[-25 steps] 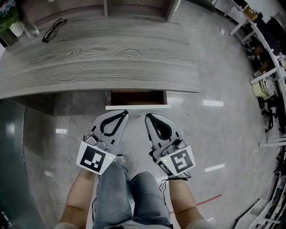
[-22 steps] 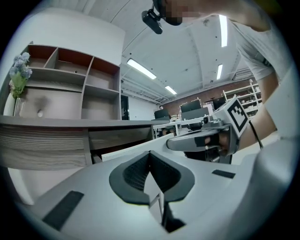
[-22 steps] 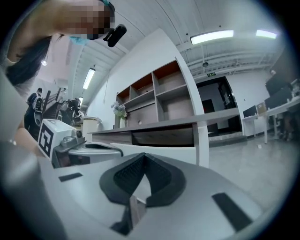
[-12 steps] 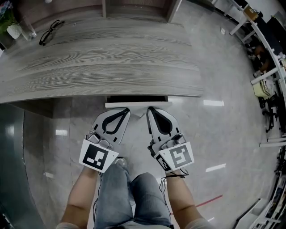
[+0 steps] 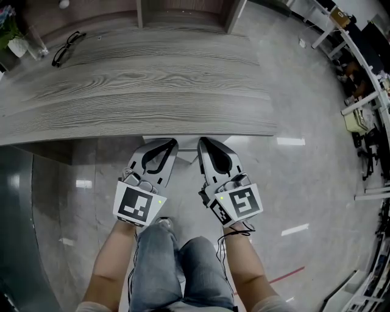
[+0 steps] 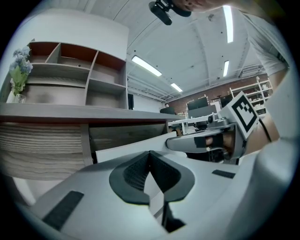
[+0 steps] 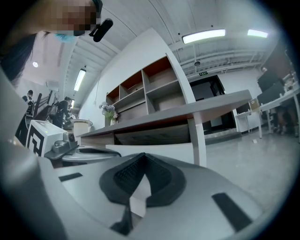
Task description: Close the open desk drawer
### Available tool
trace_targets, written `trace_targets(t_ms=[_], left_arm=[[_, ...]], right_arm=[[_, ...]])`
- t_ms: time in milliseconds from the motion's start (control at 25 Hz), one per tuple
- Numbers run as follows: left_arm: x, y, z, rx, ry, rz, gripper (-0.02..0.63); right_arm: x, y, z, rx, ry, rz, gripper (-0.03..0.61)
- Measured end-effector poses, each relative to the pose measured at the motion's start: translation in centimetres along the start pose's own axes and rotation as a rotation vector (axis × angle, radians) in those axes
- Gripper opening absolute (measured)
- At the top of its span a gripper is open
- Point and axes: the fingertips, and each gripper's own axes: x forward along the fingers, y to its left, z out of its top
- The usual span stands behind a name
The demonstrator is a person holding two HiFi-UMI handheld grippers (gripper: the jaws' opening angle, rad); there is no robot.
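Note:
The grey wood-grain desk fills the top of the head view. The white drawer front sits just below the desk's front edge, almost wholly tucked under it, and only a thin strip of it shows from above. My left gripper and right gripper lie side by side, both shut with nothing held, their tips up against the drawer front. The left gripper points at the white panel. The right gripper faces the same panel.
Black glasses and a glass vase with a plant sit at the desk's far left. A shelf unit stands at its back. A white desk leg is right of the drawer. The person's knees are below the grippers. Office furniture stands at right.
The drawer has slid in from open, with its brown inside showing, to nearly flush under the desk. Both grippers moved forward with its front.

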Motion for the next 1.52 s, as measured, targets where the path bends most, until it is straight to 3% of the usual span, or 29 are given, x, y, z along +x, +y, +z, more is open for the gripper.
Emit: trace_targets(t_ms=[560, 760, 1080, 1520], left_arm=[[0.1, 0.4, 0.3, -0.056, -0.014, 0.017, 0.011], [-1.0, -0.6, 1.9, -0.039, -0.007, -0.001, 0.011], [-3.8, -2.7, 9.1, -0.054, -0.016, -0.020, 0.011], [-8.4, -5.0, 23.5, -0.053, -0.030, -0.046, 0.011]], right_arm=[[0.4, -0.2, -0.2, 0.009, 0.006, -0.023, 0.008], [-0.9, 0.8, 1.0, 0.017, 0.012, -0.023, 0.008], [-4.0, 3.6, 7.4, 0.018, 0.016, -0.002, 0.008], [-8.4, 8.4, 21.5, -0.042, 0.024, 0.046, 0.008]])
